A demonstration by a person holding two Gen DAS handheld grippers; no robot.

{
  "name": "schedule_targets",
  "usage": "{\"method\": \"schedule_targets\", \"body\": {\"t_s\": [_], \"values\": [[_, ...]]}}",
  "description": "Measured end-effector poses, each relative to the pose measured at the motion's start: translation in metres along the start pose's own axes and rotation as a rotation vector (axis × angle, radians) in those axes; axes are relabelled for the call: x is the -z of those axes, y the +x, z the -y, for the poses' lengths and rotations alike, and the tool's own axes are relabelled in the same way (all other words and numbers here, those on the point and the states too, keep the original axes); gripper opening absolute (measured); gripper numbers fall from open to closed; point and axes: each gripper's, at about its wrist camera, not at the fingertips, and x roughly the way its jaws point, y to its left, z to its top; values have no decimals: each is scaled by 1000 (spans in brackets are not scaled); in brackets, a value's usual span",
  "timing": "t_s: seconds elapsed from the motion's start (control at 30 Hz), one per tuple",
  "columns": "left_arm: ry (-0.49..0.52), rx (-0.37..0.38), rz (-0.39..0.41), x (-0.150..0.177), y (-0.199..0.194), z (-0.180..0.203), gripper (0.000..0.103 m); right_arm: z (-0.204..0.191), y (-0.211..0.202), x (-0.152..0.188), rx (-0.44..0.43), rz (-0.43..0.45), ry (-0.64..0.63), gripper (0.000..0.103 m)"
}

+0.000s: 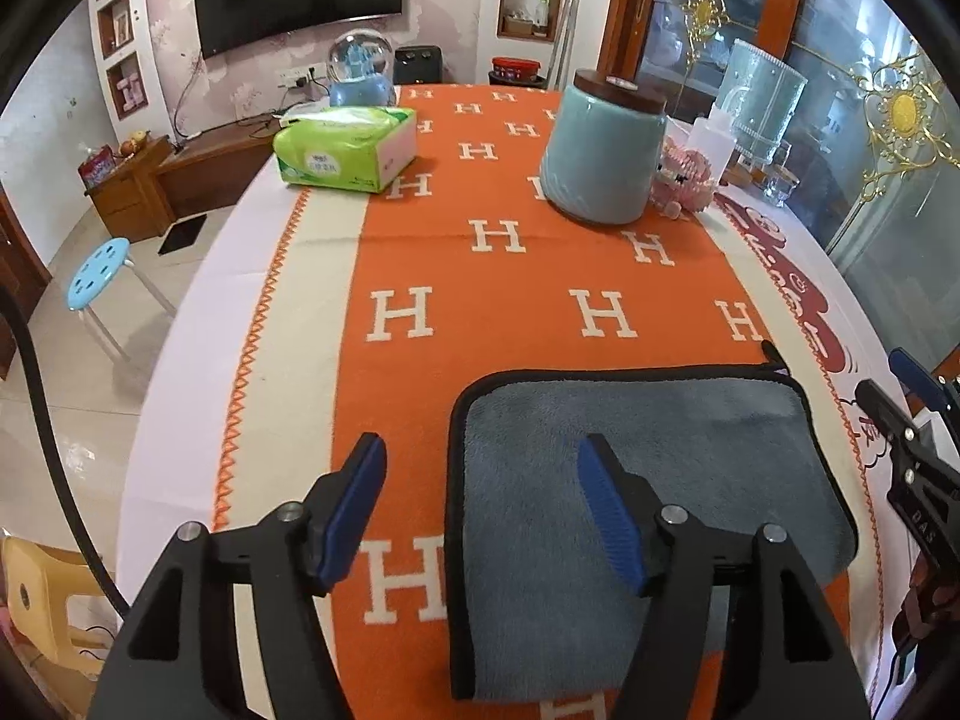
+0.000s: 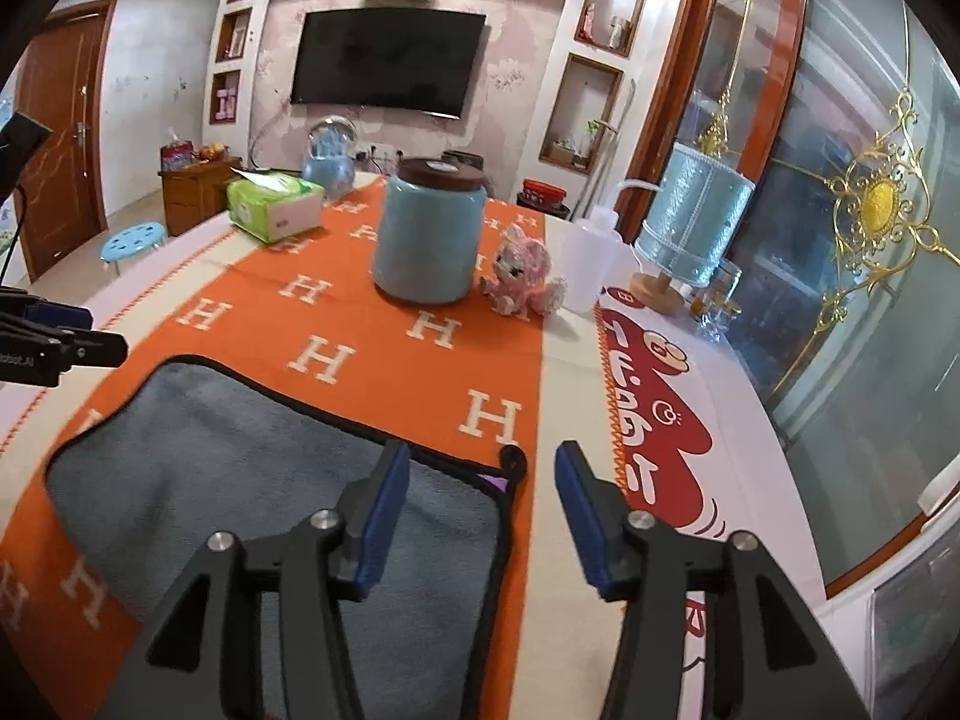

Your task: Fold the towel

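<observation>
Both claws wide, empty: left gripper [image 1: 480, 510], right gripper [image 2: 480, 516]. Grey towel [image 1: 648, 480] lies flat under both, its edges running between each pair of fingers. Likely soft, light, floppy; pinch the bound corners.

The right gripper [image 2: 483, 480], black-armed with blue-padded fingers, hovers with its jaws spread wide and nothing between them. Under its left finger lies the grey plush towel [image 2: 240, 480] with black edging, flat on the orange cloth [image 2: 384, 360] patterned with white H letters. The towel's black hanging loop [image 2: 510, 456] sits between the fingertips. Ahead stand a light-blue ceramic jar [image 2: 429, 240] with a brown lid and, just right of it, a pink toy animal [image 2: 525, 276]. The other gripper [image 2: 60, 348] shows at far left.
</observation>
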Motion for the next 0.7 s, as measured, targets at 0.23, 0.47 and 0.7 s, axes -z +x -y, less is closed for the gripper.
{"method": "schedule_targets", "body": {"t_s": [0.23,0.47,0.7], "values": [[-1,-24,30,15,-43,-3,74,-9,-31,1,-27,-9,42,62],[-51,-64,62,40,-96,-19,80,-17,-71,3,-90,-13,64,62],[-123,-96,104,69,-146,-43,83,-25,-113,13,-88,-11,95,75]]}}
